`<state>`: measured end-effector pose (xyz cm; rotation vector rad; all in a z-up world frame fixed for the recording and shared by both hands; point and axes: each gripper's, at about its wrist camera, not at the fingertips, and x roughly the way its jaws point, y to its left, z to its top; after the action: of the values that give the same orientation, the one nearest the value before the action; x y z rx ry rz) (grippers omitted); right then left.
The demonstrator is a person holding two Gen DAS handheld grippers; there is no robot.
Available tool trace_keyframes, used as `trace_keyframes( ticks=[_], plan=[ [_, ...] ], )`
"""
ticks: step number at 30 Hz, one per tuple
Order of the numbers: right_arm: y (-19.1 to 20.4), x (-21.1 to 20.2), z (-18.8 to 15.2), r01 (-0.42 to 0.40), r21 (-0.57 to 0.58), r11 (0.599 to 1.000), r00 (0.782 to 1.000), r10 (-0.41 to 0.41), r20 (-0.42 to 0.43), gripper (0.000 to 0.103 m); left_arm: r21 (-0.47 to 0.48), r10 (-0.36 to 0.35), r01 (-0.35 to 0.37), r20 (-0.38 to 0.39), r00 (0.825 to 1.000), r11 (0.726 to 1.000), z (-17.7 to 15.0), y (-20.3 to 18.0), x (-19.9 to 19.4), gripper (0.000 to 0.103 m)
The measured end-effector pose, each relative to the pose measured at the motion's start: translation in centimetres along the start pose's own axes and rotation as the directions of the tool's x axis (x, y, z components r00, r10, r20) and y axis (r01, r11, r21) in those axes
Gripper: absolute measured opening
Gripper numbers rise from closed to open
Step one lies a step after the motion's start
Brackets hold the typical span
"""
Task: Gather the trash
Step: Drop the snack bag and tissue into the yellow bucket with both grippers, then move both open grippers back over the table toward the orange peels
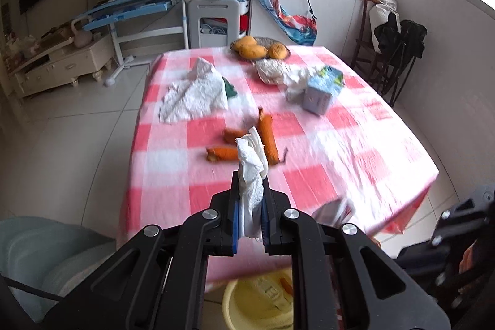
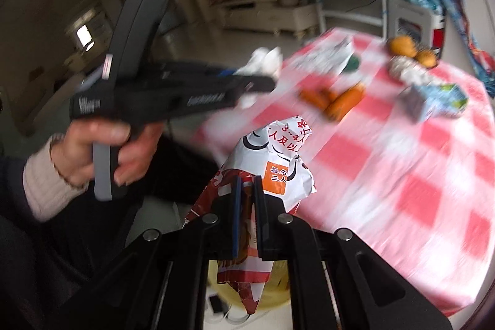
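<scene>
A: Trash is held in both grippers. A crumpled white tissue (image 1: 252, 175) is clamped between the closed jaws of the left gripper (image 1: 251, 175), and a printed paper wrapper (image 2: 275, 172) is pinched by the closed jaws of the right gripper (image 2: 246, 180). More is left on the checked table (image 1: 355, 150): a large white paper (image 1: 198, 95) at about ten o'clock of the held tissue, carrot pieces (image 1: 244, 141) just beyond it at twelve, a blue carton (image 1: 321, 92) at one o'clock beside another wad of paper (image 1: 278, 71).

B: And the yellow bin (image 1: 247, 302)?

A: It is seen at six o'clock, under the left gripper's fingers, below the table edge. Something orange is already lying inside.

B: What could be expected to fail?

A: The tissue is gripped only along a narrow strip, with much of it standing loose above the tips; it could be pulled free or shed if the gripper is swung fast. The wrapper hangs long below the right jaws, so it might be caught on the tablecloth edge or dropped beside the bin. The two grippers are close together over a small bin, so a knock between them is possible if both are released at once.
</scene>
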<state>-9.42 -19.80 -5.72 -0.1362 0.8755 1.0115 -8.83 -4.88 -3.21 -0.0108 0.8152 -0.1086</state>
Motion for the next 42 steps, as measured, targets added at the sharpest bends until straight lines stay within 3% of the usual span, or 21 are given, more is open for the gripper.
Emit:
trace_keyframes(
  ticks=[4, 7, 9, 14, 16, 18, 20, 26, 36, 42],
  plan=[
    [0.8, 1.8, -1.4, -0.048, -0.009, 0.999, 0.992, 0.046, -0.114, 0.013, 0.021, -0.011, 0.012, -0.042, 0.999, 1.000, -2.1, -1.1, -0.3, 0.011],
    [0.1, 2.5, -2.3, 0.008, 0.016, 1.000, 0.988, -0.005, -0.154, 0.021, 0.041, -0.013, 0.015, -0.065, 0.998, 0.999, -3.4, -1.9, -0.5, 0.011],
    [-0.9, 1.8, -2.4, 0.056, 0.050, 0.997, 0.990, -0.049, -0.129, 0.042, 0.051, -0.016, 0.021, -0.097, 0.995, 0.998, -4.5, -2.4, -0.5, 0.011],
    [-3.5, -0.8, -1.8, 0.134, 0.174, 0.976, 0.991, -0.135, -0.008, 0.046, 0.080, -0.040, 0.057, -0.200, 0.979, 0.995, -6.7, -3.2, 0.1, 0.012],
    [-4.3, -1.3, -1.6, 0.163, 0.219, 0.962, 0.984, -0.175, 0.034, 0.048, 0.089, -0.041, 0.061, -0.219, 0.975, 0.994, -7.3, -3.5, 0.3, 0.018],
    [-4.7, -1.8, -1.3, 0.168, 0.252, 0.953, 0.978, -0.193, 0.077, 0.049, 0.090, -0.017, 0.034, -0.190, 0.982, 0.995, -7.3, -3.5, -0.1, 0.036],
    [-4.5, -2.2, -1.0, 0.185, 0.275, 0.943, 0.968, -0.222, 0.113, 0.052, 0.067, 0.006, 0.003, -0.138, 0.990, 0.998, -6.7, -3.1, -0.8, 0.047],
    [-3.9, -2.7, -0.4, 0.253, 0.279, 0.926, 0.936, -0.307, 0.171, 0.065, -0.038, 0.101, -0.101, 0.006, 0.995, 0.994, -4.4, -1.1, -2.6, 0.069],
    [-4.8, -3.8, 0.7, 0.309, 0.361, 0.880, 0.870, -0.415, 0.266, 0.079, -0.116, 0.176, -0.164, 0.103, 0.979, 0.980, -1.6, 0.5, -3.0, 0.080],
    [-5.3, -4.0, 1.0, 0.321, 0.398, 0.859, 0.848, -0.448, 0.284, 0.085, -0.105, 0.189, -0.177, 0.119, 0.975, 0.979, -1.0, 0.2, -2.4, 0.082]
  ],
)
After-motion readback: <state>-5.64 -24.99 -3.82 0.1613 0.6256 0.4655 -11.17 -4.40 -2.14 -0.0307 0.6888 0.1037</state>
